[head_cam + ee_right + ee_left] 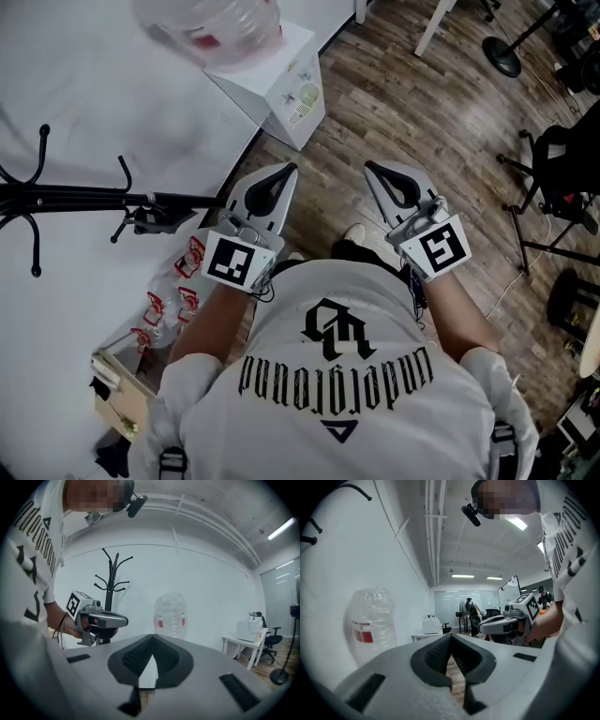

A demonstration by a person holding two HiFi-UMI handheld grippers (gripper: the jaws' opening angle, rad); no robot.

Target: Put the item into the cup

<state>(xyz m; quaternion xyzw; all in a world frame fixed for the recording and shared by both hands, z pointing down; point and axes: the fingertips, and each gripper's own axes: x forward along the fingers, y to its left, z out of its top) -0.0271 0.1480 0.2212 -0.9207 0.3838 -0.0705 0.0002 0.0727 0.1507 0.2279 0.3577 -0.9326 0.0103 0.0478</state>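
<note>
No cup and no item for it can be picked out in any view. In the head view my left gripper (280, 172) and right gripper (374, 170) are held side by side above the wood floor, pointing away from the person. Each is shut with nothing in it. In the left gripper view its black pads meet at the tip (451, 638), and the right gripper (506, 623) shows beside it. The right gripper view shows its own pads closed (152, 639) and the left gripper (101, 620) at the left.
A large clear water bottle (211, 23) stands by the white wall, next to a white box (281, 75). A black coat rack (75, 197) is at the left, with small red-and-white packets (183, 281) below it. A fan stand (502, 52) and black chair (562, 178) stand at the right.
</note>
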